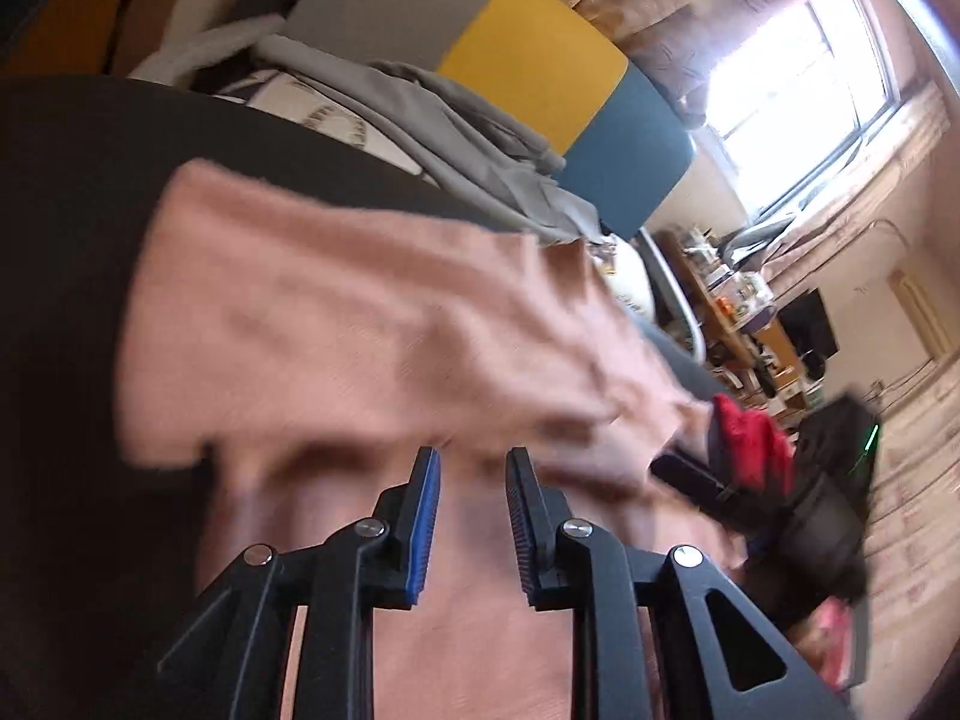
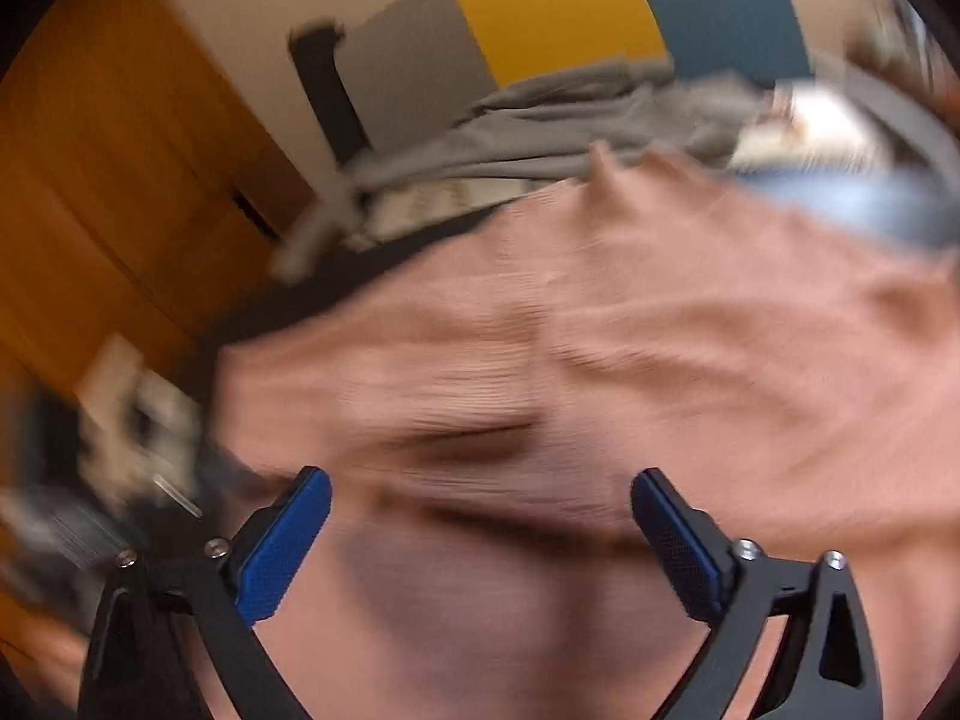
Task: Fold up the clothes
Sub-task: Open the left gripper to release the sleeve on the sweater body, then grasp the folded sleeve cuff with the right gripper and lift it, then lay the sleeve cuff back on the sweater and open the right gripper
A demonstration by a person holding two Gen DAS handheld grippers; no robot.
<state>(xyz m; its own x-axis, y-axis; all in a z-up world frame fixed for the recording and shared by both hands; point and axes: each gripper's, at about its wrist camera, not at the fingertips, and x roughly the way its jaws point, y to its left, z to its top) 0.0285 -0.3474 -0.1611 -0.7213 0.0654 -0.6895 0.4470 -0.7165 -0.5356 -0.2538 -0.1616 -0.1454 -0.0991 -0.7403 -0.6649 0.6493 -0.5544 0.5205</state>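
**Pink knit garment spread beneath two grippers**

A pink garment (image 1: 372,324) of fine ribbed knit is shown spread, creased, over a dark surface (image 1: 66,240); its far edge lies just before a heap of grey clothing (image 1: 456,114). Behind the grey heap a panel (image 1: 534,54) in grey, yellow and blue blocks is seen. The left gripper (image 1: 471,468) is held over the garment, its blue-padded fingers narrowly parted and empty. The right gripper (image 2: 480,498) is held over the same garment with its fingers spread wide, nothing between them. No legible writing is visible; motion blur obscures detail.
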